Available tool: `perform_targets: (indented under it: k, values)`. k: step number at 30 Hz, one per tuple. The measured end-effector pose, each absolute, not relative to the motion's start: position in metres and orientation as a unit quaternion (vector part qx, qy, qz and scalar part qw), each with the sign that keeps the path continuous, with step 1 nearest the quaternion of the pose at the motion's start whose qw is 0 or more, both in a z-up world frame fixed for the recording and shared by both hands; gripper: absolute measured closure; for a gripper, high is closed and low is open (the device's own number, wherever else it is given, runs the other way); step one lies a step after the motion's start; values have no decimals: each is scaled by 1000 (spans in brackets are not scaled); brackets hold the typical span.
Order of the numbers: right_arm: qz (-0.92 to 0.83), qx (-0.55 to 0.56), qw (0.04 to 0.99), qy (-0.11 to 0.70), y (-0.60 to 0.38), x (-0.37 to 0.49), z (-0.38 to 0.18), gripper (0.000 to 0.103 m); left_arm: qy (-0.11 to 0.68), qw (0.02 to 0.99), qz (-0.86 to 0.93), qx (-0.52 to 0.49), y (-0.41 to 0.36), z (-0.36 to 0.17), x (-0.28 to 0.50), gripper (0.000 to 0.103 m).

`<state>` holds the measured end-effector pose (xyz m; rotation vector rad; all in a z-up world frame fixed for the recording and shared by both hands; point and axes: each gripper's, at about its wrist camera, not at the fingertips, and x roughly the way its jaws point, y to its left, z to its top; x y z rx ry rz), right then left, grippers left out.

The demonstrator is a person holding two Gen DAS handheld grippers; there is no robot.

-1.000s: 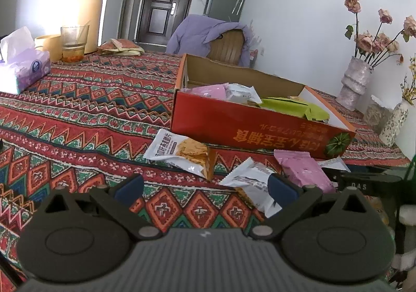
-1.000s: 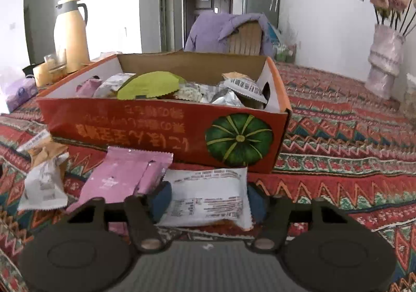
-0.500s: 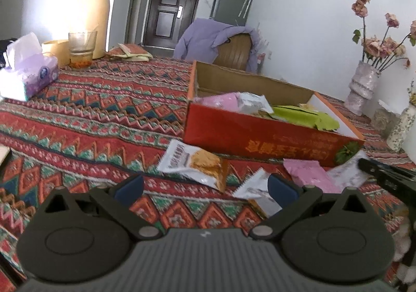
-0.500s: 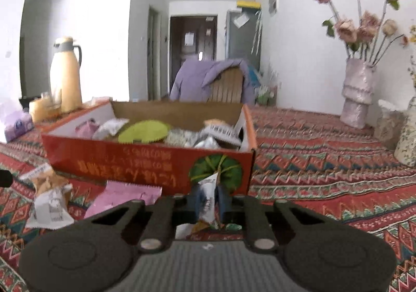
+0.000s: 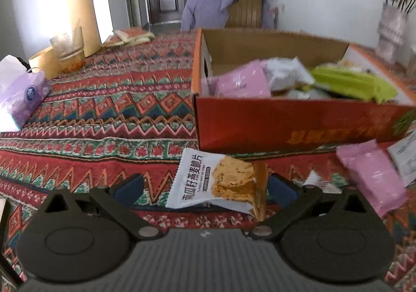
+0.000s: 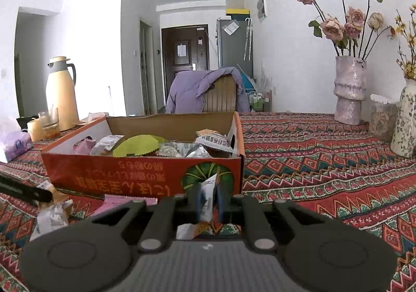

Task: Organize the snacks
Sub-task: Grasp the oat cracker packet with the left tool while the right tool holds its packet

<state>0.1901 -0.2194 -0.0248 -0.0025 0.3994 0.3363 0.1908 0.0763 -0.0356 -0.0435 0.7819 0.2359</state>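
My table wears a patterned red woven cloth. At its far end a wooden chair carries a purple jacket, with a dark door and grey fridge beyond. White walls stand bright; strong light glares at far left.

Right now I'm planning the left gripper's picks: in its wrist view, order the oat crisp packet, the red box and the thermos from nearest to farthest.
1. Oat crisp packet, between the fingers.
2. Red box, ahead, right.
3. Thermos, far left.
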Motion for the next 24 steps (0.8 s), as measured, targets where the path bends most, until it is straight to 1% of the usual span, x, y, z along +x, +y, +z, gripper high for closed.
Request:
perform_targets:
  k: [5, 7, 8, 9, 12, 14, 15, 24]
  values:
    - [167, 5, 966, 200, -221, 191, -26, 91, 386, 915, 113, -36, 81, -44, 199, 0]
    - [167, 5, 965, 201, -221, 192, -26, 91, 381, 917, 109, -41, 80, -44, 198, 4]
    - [168, 5, 965, 201, -221, 192, -26, 91, 377, 920, 104, -40, 79, -44, 196, 12]
    - [168, 5, 965, 200, -220, 191, -26, 91, 373, 922, 100, -38, 77, -42, 194, 23]
    - [167, 5, 965, 201, -221, 191, -27, 91, 363, 927, 81, -42, 73, -39, 187, 36]
    - [167, 6, 966, 200, -220, 191, -27, 91, 356, 931, 66, -49, 72, -39, 181, 38]
    - [167, 6, 966, 199, -220, 191, -27, 91, 354, 932, 64, -49, 71, -39, 178, 42]
    - [168, 12, 968, 186, -223, 187, -25, 92, 317, 945, 65, -46, 66, -21, 151, 43]
